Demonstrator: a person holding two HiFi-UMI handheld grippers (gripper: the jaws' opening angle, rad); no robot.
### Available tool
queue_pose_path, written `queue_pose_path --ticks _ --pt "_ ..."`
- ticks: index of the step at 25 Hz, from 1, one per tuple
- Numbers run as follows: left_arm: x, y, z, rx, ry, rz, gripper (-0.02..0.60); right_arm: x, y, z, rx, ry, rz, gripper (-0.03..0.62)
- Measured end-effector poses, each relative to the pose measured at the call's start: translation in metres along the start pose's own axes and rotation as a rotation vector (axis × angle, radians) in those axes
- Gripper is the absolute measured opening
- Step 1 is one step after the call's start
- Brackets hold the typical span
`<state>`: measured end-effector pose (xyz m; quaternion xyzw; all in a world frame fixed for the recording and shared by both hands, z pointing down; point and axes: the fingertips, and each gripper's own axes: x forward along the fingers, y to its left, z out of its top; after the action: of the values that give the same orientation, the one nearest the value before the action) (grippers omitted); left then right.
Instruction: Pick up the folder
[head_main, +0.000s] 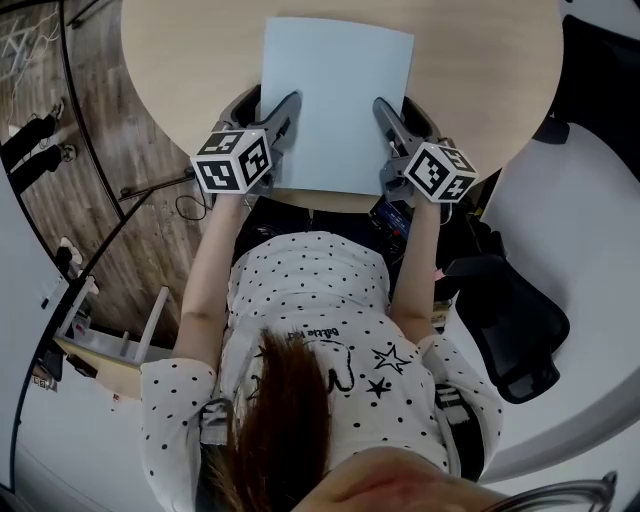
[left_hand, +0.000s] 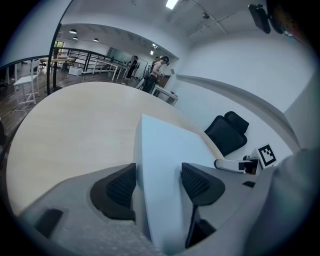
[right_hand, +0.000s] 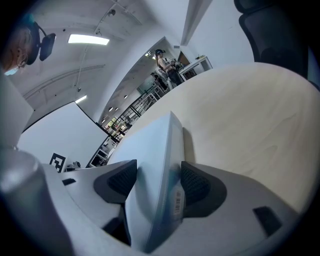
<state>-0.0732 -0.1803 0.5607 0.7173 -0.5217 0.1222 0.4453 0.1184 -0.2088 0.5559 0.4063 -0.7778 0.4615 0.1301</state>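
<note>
A pale blue folder (head_main: 335, 100) lies over the near part of a round light wooden table (head_main: 480, 70). My left gripper (head_main: 283, 105) grips the folder's left edge near the close corner, and my right gripper (head_main: 388, 108) grips its right edge. In the left gripper view the folder (left_hand: 165, 150) runs between both dark pads of the left gripper (left_hand: 159, 182), which is shut on it. In the right gripper view the folder (right_hand: 150, 150), with a barcode label on its edge, fills the gap of the right gripper (right_hand: 157, 182). Whether the folder is off the table (left_hand: 75, 130) I cannot tell.
A black office chair (head_main: 510, 320) stands to my right beside a white curved counter (head_main: 590, 250). Wooden floor (head_main: 100, 120) with cables and stand legs lies to the left. People (left_hand: 157, 72) stand far off beyond the table.
</note>
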Motion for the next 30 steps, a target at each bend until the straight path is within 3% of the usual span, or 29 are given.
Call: queue_pose_path --ticks 21,30 --pt "-0.006 -0.006 0.003 -0.01 -0.028 0.017 0.282 -0.003 0.006 0.001 -0.042 0.01 -0.02 0.265" --pt "-0.022 -0.019 0.024 -0.012 -0.104 -0.002 0.282 -0.018 0.034 0.035 -0.214 -0.08 -0.007 0.265"
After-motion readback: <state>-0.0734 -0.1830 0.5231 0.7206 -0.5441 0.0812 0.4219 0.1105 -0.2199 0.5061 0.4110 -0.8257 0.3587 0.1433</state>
